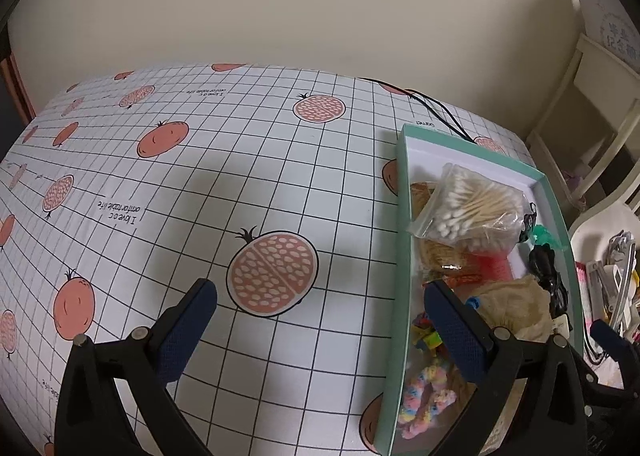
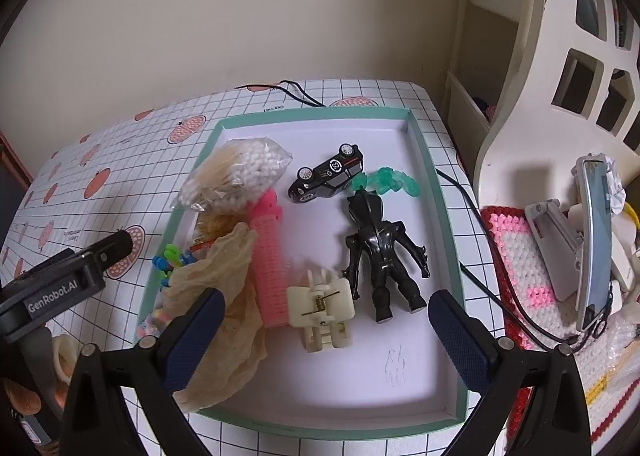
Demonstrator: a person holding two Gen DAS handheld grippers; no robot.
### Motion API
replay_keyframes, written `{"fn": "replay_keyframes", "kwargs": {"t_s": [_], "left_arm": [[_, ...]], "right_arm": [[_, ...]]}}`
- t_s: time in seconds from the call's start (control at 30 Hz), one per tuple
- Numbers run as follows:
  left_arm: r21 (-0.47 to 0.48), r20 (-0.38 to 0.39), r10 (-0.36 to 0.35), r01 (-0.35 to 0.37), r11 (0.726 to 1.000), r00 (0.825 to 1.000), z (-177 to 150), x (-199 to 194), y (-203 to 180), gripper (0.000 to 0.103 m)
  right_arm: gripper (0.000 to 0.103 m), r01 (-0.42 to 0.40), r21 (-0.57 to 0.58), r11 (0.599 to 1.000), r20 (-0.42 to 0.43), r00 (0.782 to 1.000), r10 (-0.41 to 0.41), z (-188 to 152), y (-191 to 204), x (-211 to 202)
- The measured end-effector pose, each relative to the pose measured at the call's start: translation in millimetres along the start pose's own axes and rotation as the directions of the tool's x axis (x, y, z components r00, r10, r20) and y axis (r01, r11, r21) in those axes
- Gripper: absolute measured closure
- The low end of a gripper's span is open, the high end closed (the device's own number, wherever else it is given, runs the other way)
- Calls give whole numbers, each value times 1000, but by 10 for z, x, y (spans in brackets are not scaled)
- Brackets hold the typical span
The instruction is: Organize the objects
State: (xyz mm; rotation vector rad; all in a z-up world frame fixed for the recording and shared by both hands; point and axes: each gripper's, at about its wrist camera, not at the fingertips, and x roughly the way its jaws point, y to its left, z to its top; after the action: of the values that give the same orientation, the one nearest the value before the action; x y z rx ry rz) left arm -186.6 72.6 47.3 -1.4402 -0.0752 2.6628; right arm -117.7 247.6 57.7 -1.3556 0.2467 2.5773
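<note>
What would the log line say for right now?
stage: toys in box | left tool: open, empty, over tablecloth | right tool: open, empty, above clip

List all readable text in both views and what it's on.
"GenRobot.AI": side of the left gripper, seen in the right wrist view.
"I love c... omfortable life": tablecloth, printed upside down.
"SS": toy car roof, uncertain.
Pencil scribble on the tray floor: illegible.
Characters on the shelf sign: too blurred.

A phone (image 2: 596,240) stands clamped in a white holder (image 2: 554,248) at the frame's right. A pink-and-white crocheted mat (image 2: 520,256) lies beneath it. A white shelf unit (image 2: 532,55) fills the upper right.
</note>
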Motion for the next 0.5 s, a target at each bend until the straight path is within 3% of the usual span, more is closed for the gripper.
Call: {"fn": "replay_keyframes", "kwargs": {"t_s": [0.27,0.5], "left_arm": [[28,36,52,-53,998,998,5,-139,59,0],[23,54,20,-22,999,998,-37,-281,89,0]], "right_arm": [[0,22,17,1000,45,999,-23,22,-19,-120],[0,9,13,1000,55,998,-10,-18,73,-240]]}}
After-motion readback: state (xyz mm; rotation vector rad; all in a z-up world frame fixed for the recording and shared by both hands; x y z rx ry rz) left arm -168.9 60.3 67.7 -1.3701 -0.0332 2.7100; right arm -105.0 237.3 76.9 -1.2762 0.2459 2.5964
